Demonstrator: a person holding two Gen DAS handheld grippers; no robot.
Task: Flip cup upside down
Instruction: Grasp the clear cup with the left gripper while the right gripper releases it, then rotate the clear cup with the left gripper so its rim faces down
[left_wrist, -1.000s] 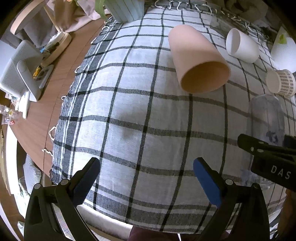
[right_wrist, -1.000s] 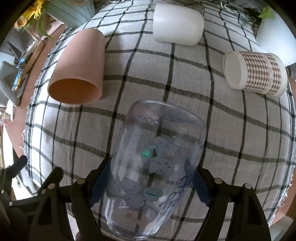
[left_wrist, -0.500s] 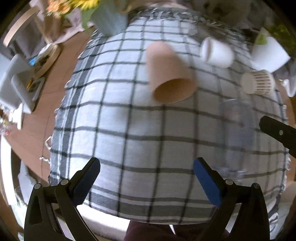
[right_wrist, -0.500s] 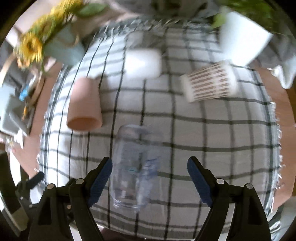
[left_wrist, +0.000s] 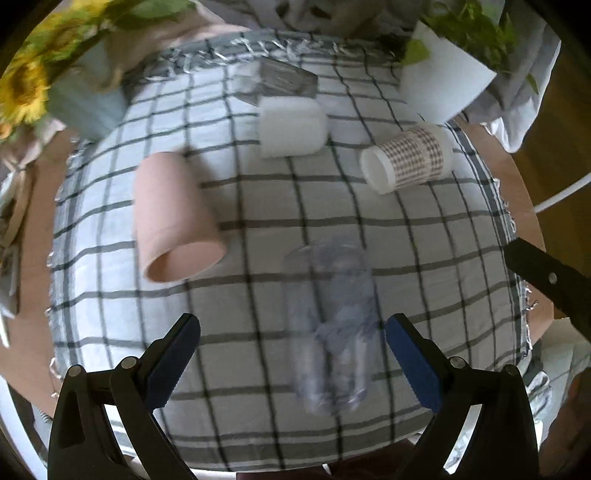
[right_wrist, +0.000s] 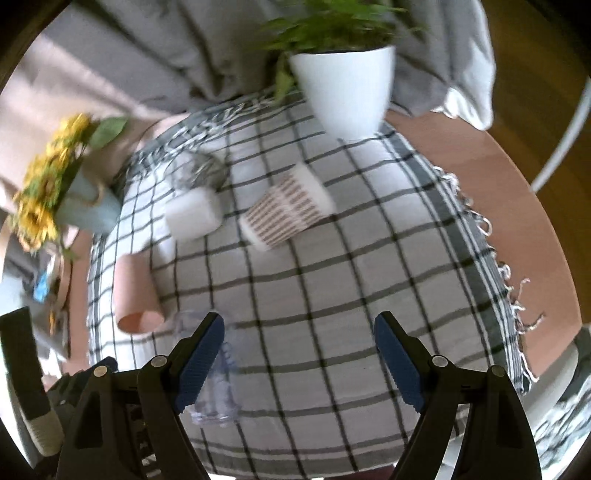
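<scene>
Clear cup (left_wrist: 332, 325) lying sideways, print blurred, unreadable; left gripper (left_wrist: 291, 360), right gripper (right_wrist: 297, 360) both wide, empty.

Round wooden table (right_wrist: 517, 221), checked tablecloth (right_wrist: 332, 295), grey bedding (right_wrist: 184, 48) behind, daylight

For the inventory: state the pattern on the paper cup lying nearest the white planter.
Brown houndstooth-like check on the paper cup, white rim; left wrist view.

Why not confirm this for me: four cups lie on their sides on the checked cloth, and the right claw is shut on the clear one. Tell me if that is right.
Not quite. The right claw is open and holds nothing; the right wrist view shows the clear cup lying to its left, outside the fingers. The rest stands: clear cup, pink cup, white cup and patterned cup lie sideways on the checked cloth.
</scene>
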